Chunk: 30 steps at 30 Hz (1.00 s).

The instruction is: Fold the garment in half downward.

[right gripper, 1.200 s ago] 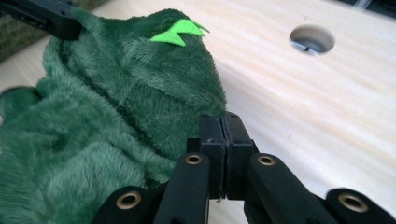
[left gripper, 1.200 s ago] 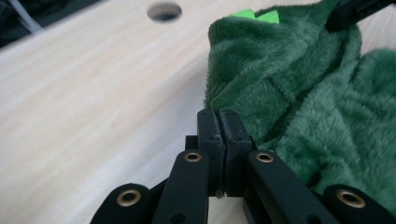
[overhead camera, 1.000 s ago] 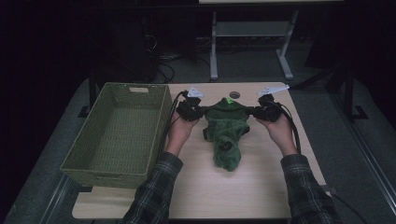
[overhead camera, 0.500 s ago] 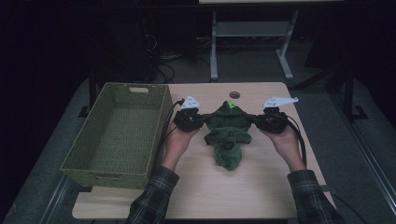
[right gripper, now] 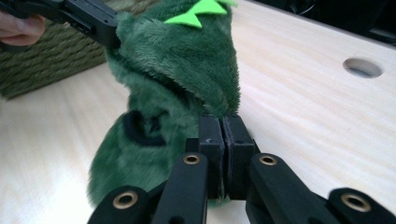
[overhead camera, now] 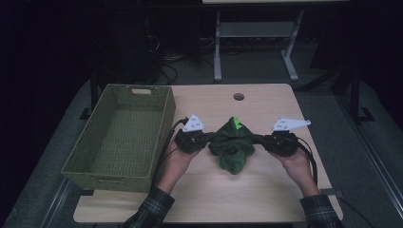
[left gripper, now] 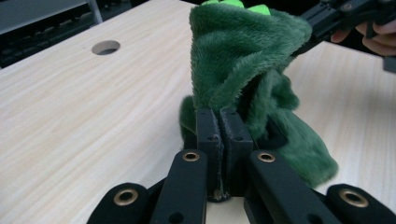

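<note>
I've got the left gripper (overhead camera: 202,139) clamped on one edge of the green plush garment (overhead camera: 233,147) and the right gripper (overhead camera: 260,139) clamped on the opposite edge, both pairs of jaws pressed tight together with fleece pinched between the pads. The garment hangs bunched between my two grippers over the middle of the table (overhead camera: 266,190), its upper part lifted and its lower folds resting on the wood, nearer the front edge than the back. Bright green spikes (right gripper: 201,11) stick up along its top. In the left gripper view the fabric rises straight out of my closed jaws. The woven basket (overhead camera: 76,164) sits along the table's left edge, just beside my left hand (overhead camera: 178,159), and a round cable hole (overhead camera: 238,96) lies near the back edge
</note>
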{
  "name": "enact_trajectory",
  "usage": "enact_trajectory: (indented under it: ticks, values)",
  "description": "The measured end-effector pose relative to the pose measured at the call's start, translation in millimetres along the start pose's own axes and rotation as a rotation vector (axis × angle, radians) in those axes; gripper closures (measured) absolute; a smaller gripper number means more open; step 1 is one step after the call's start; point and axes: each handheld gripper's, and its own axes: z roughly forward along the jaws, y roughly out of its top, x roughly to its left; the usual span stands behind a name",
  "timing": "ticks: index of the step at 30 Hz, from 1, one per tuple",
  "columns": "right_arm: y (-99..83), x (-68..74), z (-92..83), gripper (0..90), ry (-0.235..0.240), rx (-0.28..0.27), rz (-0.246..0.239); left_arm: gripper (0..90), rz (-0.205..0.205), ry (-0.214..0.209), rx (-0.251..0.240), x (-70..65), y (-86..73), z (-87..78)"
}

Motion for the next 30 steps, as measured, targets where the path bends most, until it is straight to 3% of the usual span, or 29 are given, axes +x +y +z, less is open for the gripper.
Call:
enact_trajectory:
  ticks: [4,12,17,23,28,30]
  values:
    - [-10.8,9.2,-1.9,87.6,0.022,0.02,-0.006,87.4,0.014,-0.035,0.012,-11.5,-9.8,-0.6]
    - [-30.4,20.6,-2.6,87.6,0.06,0.051,-0.024,87.5,0.045,-0.089,0.084,-26.9,-31.7,6.2]
    - [-43.5,23.7,2.7,87.6,0.088,0.116,-0.018,87.9,0.066,-0.11,0.152,-32.0,-47.2,14.6]
    - [-53.2,26.4,15.9,87.8,0.127,0.207,-0.012,88.6,0.092,-0.106,0.222,-30.3,-58.3,22.0]
    - [-60.0,27.3,27.7,87.8,0.132,0.26,-0.012,88.5,0.088,-0.122,0.232,-33.0,-64.2,28.0]
    - [-60.4,27.0,27.0,85.9,0.132,0.25,-0.013,87.8,0.077,-0.124,0.218,-33.2,-63.8,27.2]
